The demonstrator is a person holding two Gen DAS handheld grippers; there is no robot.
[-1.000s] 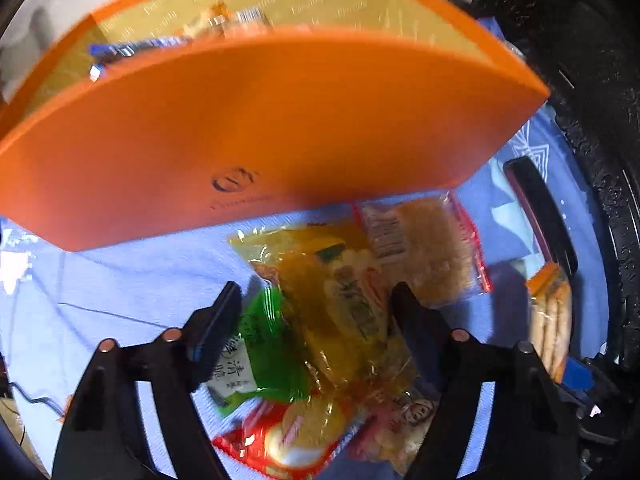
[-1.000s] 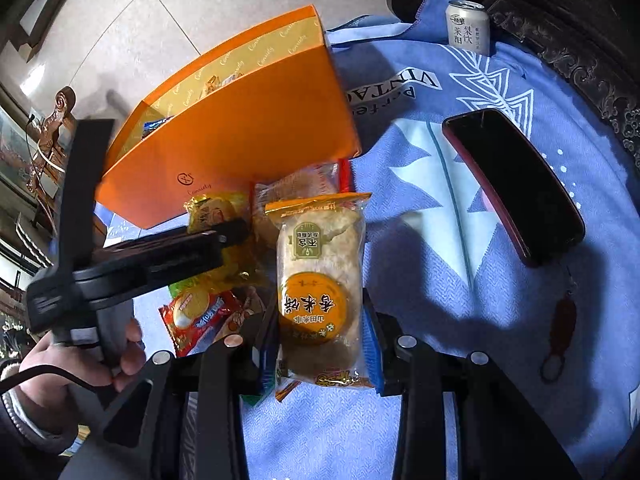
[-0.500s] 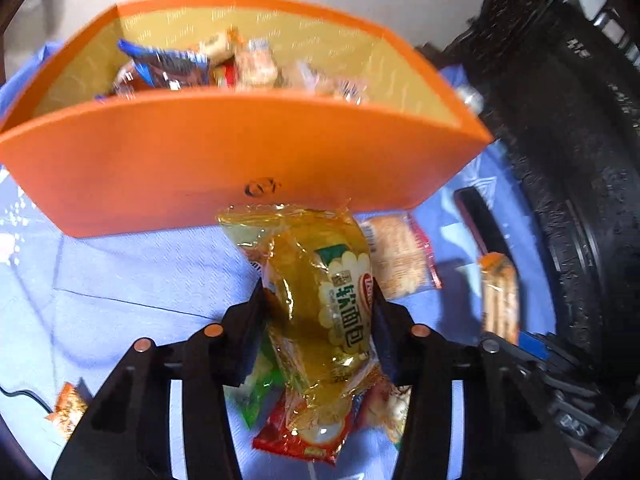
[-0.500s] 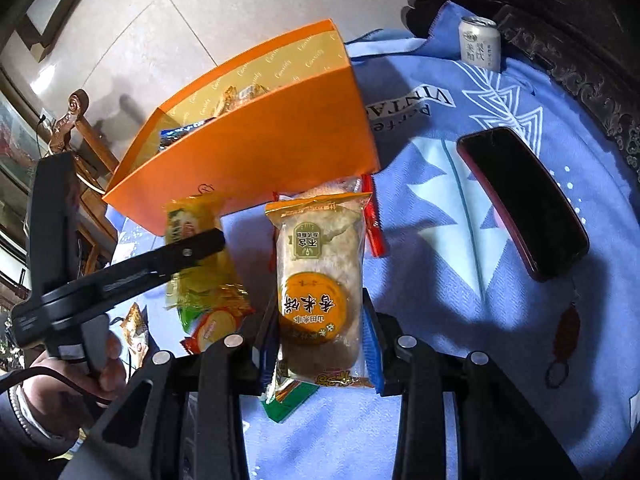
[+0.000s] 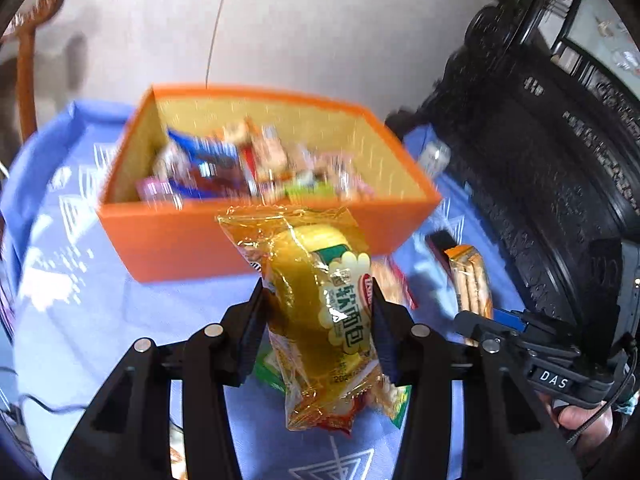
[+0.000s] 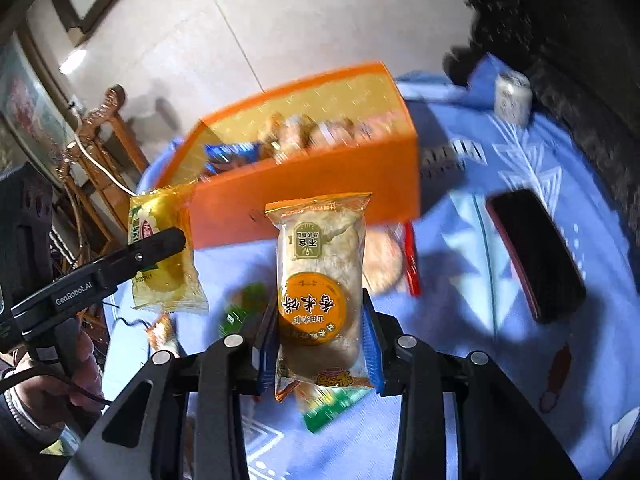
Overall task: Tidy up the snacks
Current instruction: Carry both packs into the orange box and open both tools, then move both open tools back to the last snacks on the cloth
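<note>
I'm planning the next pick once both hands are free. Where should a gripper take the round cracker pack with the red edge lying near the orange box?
Probably from above, jaws across the cracker pack's flat round body. It lies flat on the blue cloth, so a side approach offers little to bite. The red seal strip on its right edge looks thin and likely slippery.

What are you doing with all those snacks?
A person is tidying snacks into the orange box on the blue tablecloth. The left gripper has its jaws shut on a yellow soft bread packet, held up in front of the box. The right gripper grips a rice cracker packet. More snacks lie loose on the cloth.
</note>
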